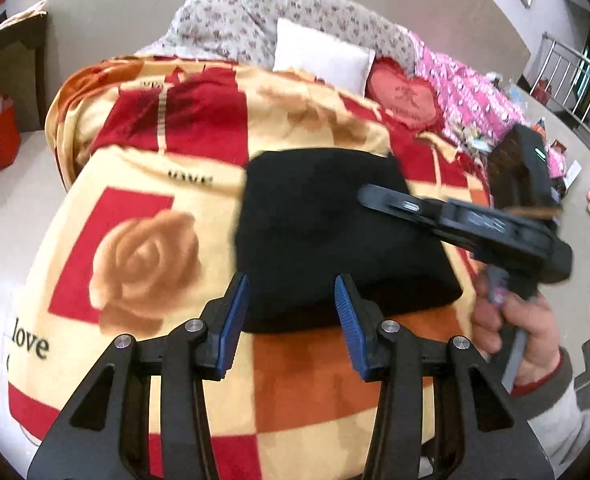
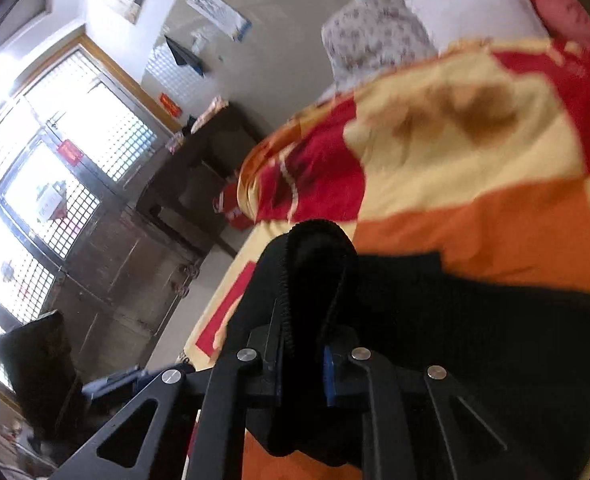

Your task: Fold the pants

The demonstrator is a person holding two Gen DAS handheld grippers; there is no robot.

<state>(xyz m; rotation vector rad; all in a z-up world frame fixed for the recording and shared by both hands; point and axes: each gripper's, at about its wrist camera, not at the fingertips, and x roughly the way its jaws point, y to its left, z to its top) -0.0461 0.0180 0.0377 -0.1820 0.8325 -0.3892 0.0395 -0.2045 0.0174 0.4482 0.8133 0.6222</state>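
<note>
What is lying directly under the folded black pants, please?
The black pants rest on a rose-patterned blanket of red, cream and orange squares. The patch directly beneath them is covered.

Black soft-knit pants (image 1: 335,236), folded into a compact, roughly rectangular bundle, flat on the red, cream and orange rose-print fleece blanket (image 1: 143,248). Near edge is a thick rounded fold. In the right wrist view one bunched edge (image 2: 315,272) stands lifted, a ribbed seam running up it.
</note>
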